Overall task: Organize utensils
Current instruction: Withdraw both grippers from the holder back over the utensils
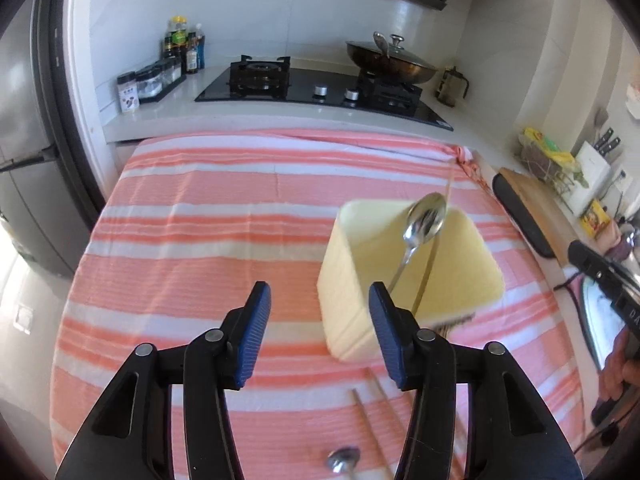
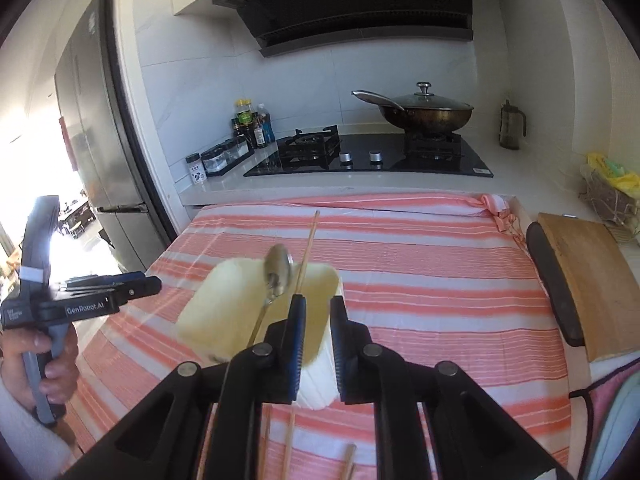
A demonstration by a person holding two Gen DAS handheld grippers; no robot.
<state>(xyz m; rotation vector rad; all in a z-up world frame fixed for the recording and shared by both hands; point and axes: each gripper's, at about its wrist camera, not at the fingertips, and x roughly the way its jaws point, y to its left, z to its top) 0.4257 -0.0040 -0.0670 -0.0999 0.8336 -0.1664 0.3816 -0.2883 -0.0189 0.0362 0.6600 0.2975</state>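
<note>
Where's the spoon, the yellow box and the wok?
spoon [image 1: 426, 216], left wrist view, on its bowl
yellow box [image 1: 352, 280], left wrist view, on its side wall
wok [image 2: 428, 118], right wrist view, on its dark side

Spoon [image 2: 279, 272], chopstick [image 2: 306, 252] in blurred holder [image 2: 224, 304]

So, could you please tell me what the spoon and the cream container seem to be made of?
Spoon: probably polished steel; its bowl mirrors the room. Cream container: likely matte plastic; the smooth, pale walls show no glare, though motion blur leaves this uncertain.
</note>
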